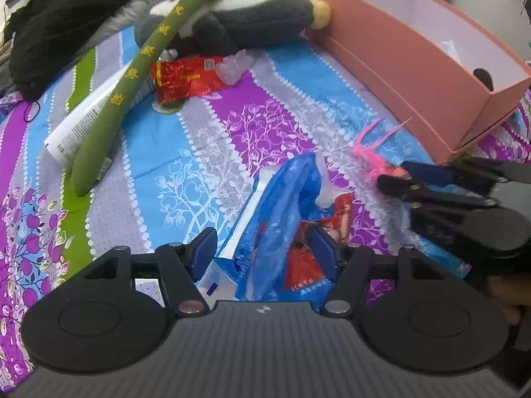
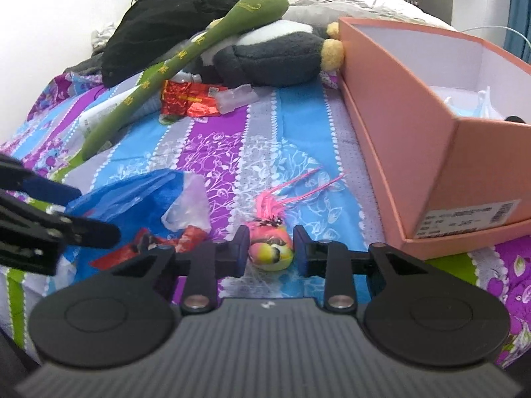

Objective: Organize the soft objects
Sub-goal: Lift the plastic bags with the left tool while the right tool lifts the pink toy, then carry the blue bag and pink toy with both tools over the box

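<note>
A small pink and yellow toy bird (image 2: 270, 248) with pink tail feathers lies on the patterned bedspread (image 2: 205, 146). My right gripper (image 2: 271, 252) is open, one finger on each side of the bird, not clearly touching; it also shows in the left wrist view (image 1: 398, 177). My left gripper (image 1: 264, 253) is open around a blue plastic bag (image 1: 282, 205) with red packets; the bag also shows in the right wrist view (image 2: 132, 195). A grey plush toy (image 2: 265, 56) and a long green plush (image 2: 172, 63) lie at the back. A pink open box (image 2: 415, 126) stands at the right.
A red foil packet (image 2: 186, 101), a white tube (image 1: 83, 122) and a clear plastic piece (image 2: 235, 98) lie near the plush toys. A black bag (image 2: 159, 26) sits at the back left. The pink box holds light items (image 2: 478, 104).
</note>
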